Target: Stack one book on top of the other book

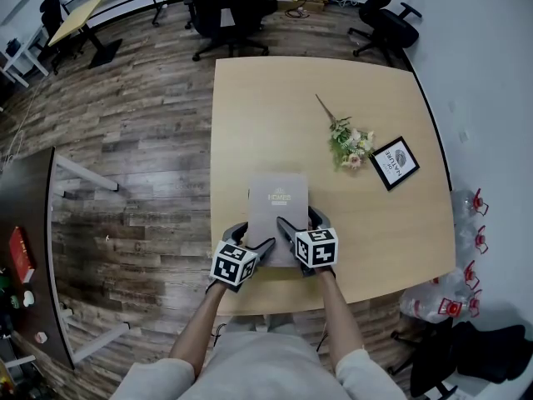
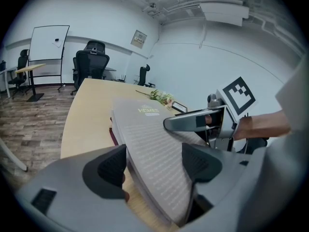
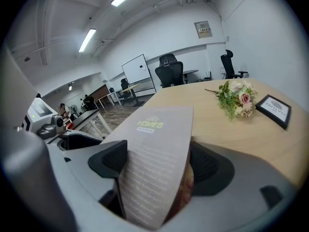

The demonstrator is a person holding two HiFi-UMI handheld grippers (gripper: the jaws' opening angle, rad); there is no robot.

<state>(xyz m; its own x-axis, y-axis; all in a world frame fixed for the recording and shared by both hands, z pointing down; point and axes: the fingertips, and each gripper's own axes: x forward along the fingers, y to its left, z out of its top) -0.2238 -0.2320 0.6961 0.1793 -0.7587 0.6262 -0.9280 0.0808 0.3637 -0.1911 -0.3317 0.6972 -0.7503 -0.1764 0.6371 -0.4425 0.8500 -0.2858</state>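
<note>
A grey book (image 1: pixel 278 207) with "HOMES" on its cover lies lengthwise near the front edge of the wooden table (image 1: pixel 275 98). My left gripper (image 1: pixel 254 238) is shut on its near left corner, and my right gripper (image 1: pixel 300 223) on its near right corner. In the left gripper view the grey book (image 2: pixel 149 144) runs between the pads, its near end off the wood. The dark red edge of a second book (image 2: pixel 112 133) shows just under it. The right gripper view shows the grey cover (image 3: pixel 154 149) tilted between the two pads.
A small bunch of flowers (image 1: pixel 350 144) and a black framed picture (image 1: pixel 394 162) lie to the right of the book. Office chairs (image 1: pixel 229 11) stand beyond the table. Water bottles (image 1: pixel 466 207) sit on the floor at the right, and a dark table (image 1: pixel 25 248) stands at the left.
</note>
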